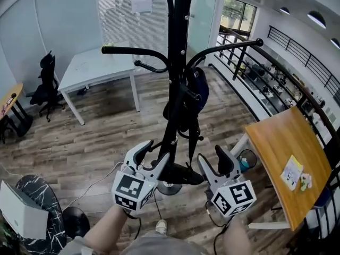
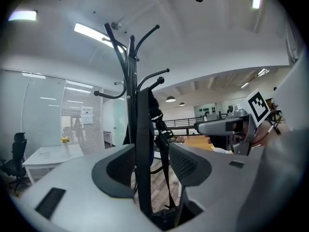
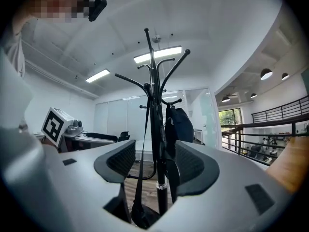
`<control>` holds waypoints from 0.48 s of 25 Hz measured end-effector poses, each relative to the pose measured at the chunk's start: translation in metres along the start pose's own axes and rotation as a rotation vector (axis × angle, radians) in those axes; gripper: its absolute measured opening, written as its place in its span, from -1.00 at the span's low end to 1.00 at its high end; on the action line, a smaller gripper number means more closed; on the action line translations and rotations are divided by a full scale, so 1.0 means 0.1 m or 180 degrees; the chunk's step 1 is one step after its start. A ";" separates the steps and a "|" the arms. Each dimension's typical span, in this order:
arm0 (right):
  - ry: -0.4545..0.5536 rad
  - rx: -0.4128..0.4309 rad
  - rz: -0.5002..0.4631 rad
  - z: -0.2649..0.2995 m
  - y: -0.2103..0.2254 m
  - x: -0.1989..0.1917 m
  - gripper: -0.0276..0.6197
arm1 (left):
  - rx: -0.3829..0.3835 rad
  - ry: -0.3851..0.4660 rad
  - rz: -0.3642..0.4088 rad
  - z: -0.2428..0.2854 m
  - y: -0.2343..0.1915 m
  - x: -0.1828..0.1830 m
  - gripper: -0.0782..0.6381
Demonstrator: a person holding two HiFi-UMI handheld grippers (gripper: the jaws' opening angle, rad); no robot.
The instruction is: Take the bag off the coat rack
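Note:
A black coat rack [image 1: 175, 62] stands straight ahead, and a dark bag [image 1: 192, 95] hangs from one of its hooks just right of the pole. The bag's black straps [image 1: 190, 142] hang down the pole. My left gripper [image 1: 154, 152] is low at the pole's left, open; in the left gripper view [image 2: 152, 166] a wide black strap [image 2: 143, 149] runs up between its jaws, close to the left pad. My right gripper [image 1: 211, 158] is open at the pole's right. In its own view [image 3: 154, 166] the pole [image 3: 157, 144], the hanging straps and the bag [image 3: 181, 124] show beyond the gap.
The rack's round base [image 1: 170, 187] rests on the wooden floor by my feet. A wooden table [image 1: 281, 158] stands at the right, a white table [image 1: 90, 68] and an office chair [image 1: 45, 84] at the back left, a railing [image 1: 249, 62] at the back right.

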State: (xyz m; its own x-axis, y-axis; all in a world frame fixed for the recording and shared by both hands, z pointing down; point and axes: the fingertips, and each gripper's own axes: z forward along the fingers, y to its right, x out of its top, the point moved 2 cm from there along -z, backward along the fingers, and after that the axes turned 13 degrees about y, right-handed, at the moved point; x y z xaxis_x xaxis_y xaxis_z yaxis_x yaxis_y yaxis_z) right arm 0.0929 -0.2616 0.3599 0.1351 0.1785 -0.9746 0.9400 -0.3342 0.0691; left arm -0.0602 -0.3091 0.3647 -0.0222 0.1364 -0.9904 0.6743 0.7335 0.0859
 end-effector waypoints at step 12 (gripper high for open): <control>-0.0105 -0.0041 0.0126 0.62 0.06 -0.54 -0.08 | -0.0273 -0.0230 -0.0096 0.50 -0.10 -0.59 -0.14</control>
State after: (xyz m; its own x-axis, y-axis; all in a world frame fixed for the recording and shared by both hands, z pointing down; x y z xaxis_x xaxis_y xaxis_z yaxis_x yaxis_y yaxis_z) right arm 0.0723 -0.3304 0.3994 0.1621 0.1347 -0.9775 0.9381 -0.3284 0.1103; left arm -0.0283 -0.3576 0.4168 0.0138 0.0675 -0.9976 0.6084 0.7912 0.0619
